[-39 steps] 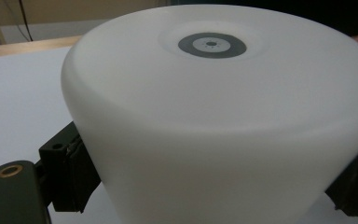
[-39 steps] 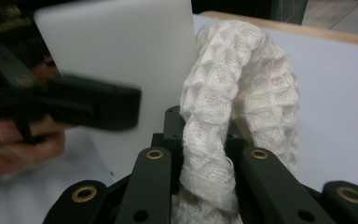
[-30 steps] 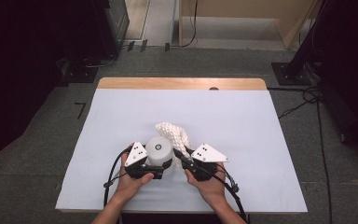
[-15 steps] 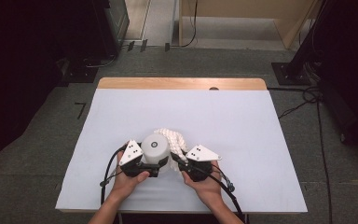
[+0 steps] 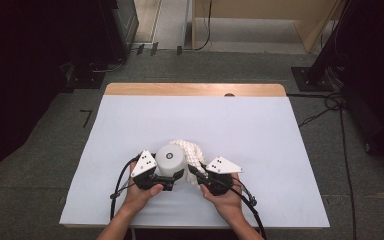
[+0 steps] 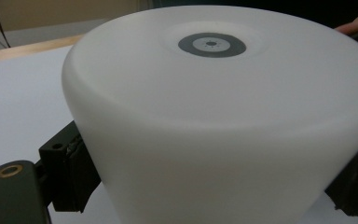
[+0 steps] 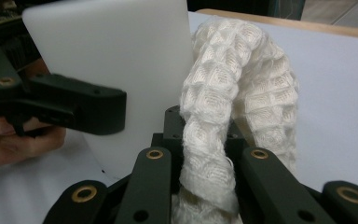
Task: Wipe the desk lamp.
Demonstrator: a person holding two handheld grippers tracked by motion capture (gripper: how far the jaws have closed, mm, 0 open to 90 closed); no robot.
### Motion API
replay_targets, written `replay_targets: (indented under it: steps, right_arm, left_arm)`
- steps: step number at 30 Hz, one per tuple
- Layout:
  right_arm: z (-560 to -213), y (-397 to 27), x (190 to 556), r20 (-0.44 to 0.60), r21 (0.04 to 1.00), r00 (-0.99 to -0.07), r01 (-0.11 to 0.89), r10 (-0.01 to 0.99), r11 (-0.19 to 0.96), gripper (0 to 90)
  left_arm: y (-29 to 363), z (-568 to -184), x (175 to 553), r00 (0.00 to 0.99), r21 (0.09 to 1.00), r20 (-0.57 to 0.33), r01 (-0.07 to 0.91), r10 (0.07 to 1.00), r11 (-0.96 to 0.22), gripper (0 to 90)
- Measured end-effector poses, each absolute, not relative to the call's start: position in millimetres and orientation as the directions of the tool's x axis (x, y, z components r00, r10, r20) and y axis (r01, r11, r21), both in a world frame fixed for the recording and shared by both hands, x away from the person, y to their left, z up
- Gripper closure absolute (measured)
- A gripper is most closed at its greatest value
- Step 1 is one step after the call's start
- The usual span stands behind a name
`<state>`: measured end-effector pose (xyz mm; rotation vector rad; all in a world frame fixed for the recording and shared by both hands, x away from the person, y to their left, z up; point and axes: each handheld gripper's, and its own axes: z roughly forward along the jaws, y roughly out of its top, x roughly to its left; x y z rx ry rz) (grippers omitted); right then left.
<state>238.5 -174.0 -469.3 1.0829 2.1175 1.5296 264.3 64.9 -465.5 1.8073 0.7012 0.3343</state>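
Note:
A white plastic cup (image 5: 171,159) stands upside down on the table, with a grey ring on its upturned base. My left gripper (image 5: 171,178) is shut on the cup (image 6: 214,116), one black pad (image 6: 70,172) pressed on each side. A white waffle-weave cloth (image 5: 195,152) is bunched against the cup's right side. My right gripper (image 5: 196,172) is shut on the cloth (image 7: 233,84), which arches up from between its jaws (image 7: 205,163) and leans on the cup (image 7: 121,56). The left gripper's jaw (image 7: 70,109) crosses in front of the cup there.
A white sheet (image 5: 280,135) covers the table, with a wooden edge (image 5: 195,89) at the far side. Both hands rest near the table's front edge. Cables (image 5: 120,182) trail from the grippers. Dark equipment stands on the floor around the table.
The cloth's far end, which reached out beyond the cup, has drawn in against the cup's side. Both hands have barely moved.

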Motion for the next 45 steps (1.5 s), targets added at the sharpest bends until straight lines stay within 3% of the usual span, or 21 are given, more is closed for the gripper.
replay_targets:
  steps: [10,15,21,26,38,45]
  right_arm:
    - [-460,-186,248,0.196,0.920,-0.669,0.379,0.717,0.102,79.1]
    - [-449,-186,241,0.184,0.935,-0.674,0.344,0.715,0.084,79.1]
    - [-460,-181,237,0.154,0.920,-0.668,0.366,0.728,0.141,79.1]
    - [-462,-179,238,0.194,0.904,-0.665,0.407,0.721,0.132,79.0]
    - [-428,-182,228,0.136,0.947,-0.686,0.301,0.715,0.109,79.0]
    - [-454,-180,237,0.191,0.901,-0.663,0.411,0.723,0.139,78.9]
  left_arm:
    - [48,-474,259,0.791,0.920,-0.069,0.287,0.609,-0.269,8.6]
    - [49,-474,259,0.785,0.924,-0.076,0.286,0.615,-0.252,8.6]
    - [54,-468,259,0.762,0.938,-0.119,0.296,0.637,-0.179,8.6]
    - [57,-459,254,0.750,0.952,-0.070,0.247,0.658,-0.180,8.6]
    - [51,-458,251,0.784,0.935,-0.024,0.237,0.620,-0.264,8.6]
    - [48,-453,253,0.762,0.948,0.030,0.183,0.647,-0.259,8.6]
